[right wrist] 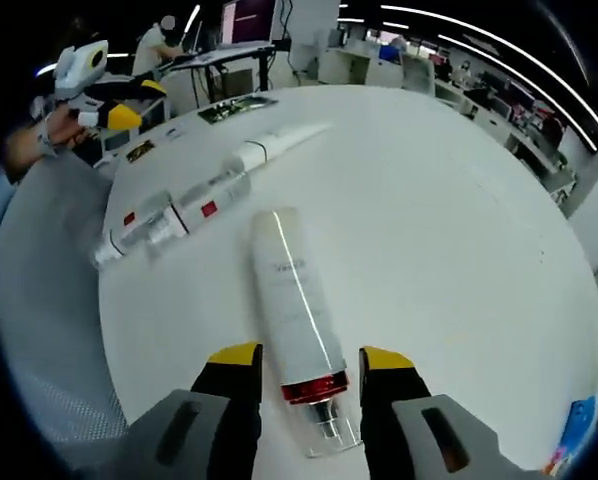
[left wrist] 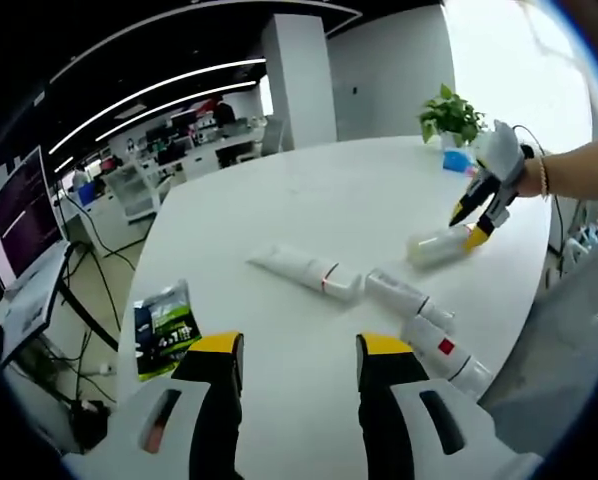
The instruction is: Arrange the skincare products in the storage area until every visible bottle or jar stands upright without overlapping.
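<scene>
Lying flat on white table (right wrist: pixel 459 250), pump bottle (right wrist: pixel 291 300) between spread right tongs (right wrist: pixel 304 375), left tongs (left wrist: pixel 299 370) spread, empty.

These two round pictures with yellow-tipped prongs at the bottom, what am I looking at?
No robot here: a person holds a two-jaw gripper in each hand, each carrying a fisheye camera. The left gripper view looks past the left gripper, open over a white table. On it lie a white tube, two bottles on their sides, and a green packet. Farther off is the right gripper. The right gripper view shows the right gripper's jaws on either side of a lying white bottle with a red collar, not visibly clamped.
</scene>
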A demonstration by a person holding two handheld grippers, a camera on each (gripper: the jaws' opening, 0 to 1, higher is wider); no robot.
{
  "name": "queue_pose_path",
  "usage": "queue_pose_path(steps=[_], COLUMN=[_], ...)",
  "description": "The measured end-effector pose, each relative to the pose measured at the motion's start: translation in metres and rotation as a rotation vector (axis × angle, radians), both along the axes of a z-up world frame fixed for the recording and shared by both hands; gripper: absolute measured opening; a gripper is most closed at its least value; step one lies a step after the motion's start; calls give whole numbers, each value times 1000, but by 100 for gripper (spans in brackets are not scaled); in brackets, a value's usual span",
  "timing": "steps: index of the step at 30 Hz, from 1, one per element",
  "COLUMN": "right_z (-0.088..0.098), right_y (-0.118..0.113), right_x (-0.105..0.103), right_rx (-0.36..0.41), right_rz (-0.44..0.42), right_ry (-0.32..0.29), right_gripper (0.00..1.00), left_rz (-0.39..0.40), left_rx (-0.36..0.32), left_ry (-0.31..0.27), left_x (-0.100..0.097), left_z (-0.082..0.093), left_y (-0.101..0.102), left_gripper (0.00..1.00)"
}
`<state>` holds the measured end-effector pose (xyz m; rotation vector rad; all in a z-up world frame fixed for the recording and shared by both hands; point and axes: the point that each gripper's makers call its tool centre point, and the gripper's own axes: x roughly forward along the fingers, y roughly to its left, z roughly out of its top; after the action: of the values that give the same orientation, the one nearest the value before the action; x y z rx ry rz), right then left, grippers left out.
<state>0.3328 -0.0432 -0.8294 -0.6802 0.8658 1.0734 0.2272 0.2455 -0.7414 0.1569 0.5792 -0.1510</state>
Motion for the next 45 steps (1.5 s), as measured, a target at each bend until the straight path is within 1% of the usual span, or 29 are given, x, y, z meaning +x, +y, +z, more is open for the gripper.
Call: queue_pose_path(steps=[1, 2, 3, 4, 6, 8, 11, 14, 17, 20, 23, 27, 29, 31, 33, 39, 42, 45], right_z=[-4, -5, -5, -5, -6, -6, -6, -7, -8, -9, -9, -9, -10, -10, -10, -11, -11, -11], right_y=[-1, -2, -3, -3, -2, -1, 0, 1, 3, 6, 10, 13, 15, 16, 16, 18, 19, 20], right_x=[-1, 1, 3, 1, 2, 0, -4, -9, -20, -32, -43, -56, -61, -67, -71, -87, -95, -100], right_rx=[-28, -48, -52, -52, -49, -50, -75, -94, -125, -144, -142, -146, -139, -141, -152, -168, -176, -169], right_rz=[9, 23, 24, 12, 17, 38, 71, 97, 155, 205, 228, 256, 278, 287, 302, 348, 383, 383], right_ry=[-7, -33, -43, -31, -28, -35, -59, -52, -37, -37, -30, -36, -48, -47, -52, -54, -66, -60], right_gripper=[30, 29, 27, 27, 27, 25, 24, 24, 23, 23, 23, 23, 23, 23, 23, 24, 24, 24], left_rz=[0, 0, 1, 1, 2, 1, -2, -7, -13, -22, -32, -49, -62, -84, -104, -166, -206, -235], left_rx=[0, 0, 0, 0, -1, -2, 0, 6, 8, 13, 16, 19, 20, -3, -28, -36, -57, -74], left_ry=[0, 0, -1, -1, -1, 0, 2, 6, 9, 14, 18, 24, 31, 42, 40, 59, 72, 93], left_x=[0, 0, 0, 0, 0, 0, 0, 0, 0, 0, 0, 0, -1, -3, -3, -6, -9, -12], left_z=[0, 0, 0, 0, 0, 0, -1, -2, -2, -4, -4, -6, -7, -9, -9, -12, -14, -17], left_y=[0, 0, 0, 0, 1, 0, 0, -1, -2, -4, -6, -9, -12, -18, -23, -35, -44, -52], left_gripper=[40, 40, 40, 40, 40, 39, 39, 39, 39, 39, 39, 39, 40, 40, 40, 39, 39, 39])
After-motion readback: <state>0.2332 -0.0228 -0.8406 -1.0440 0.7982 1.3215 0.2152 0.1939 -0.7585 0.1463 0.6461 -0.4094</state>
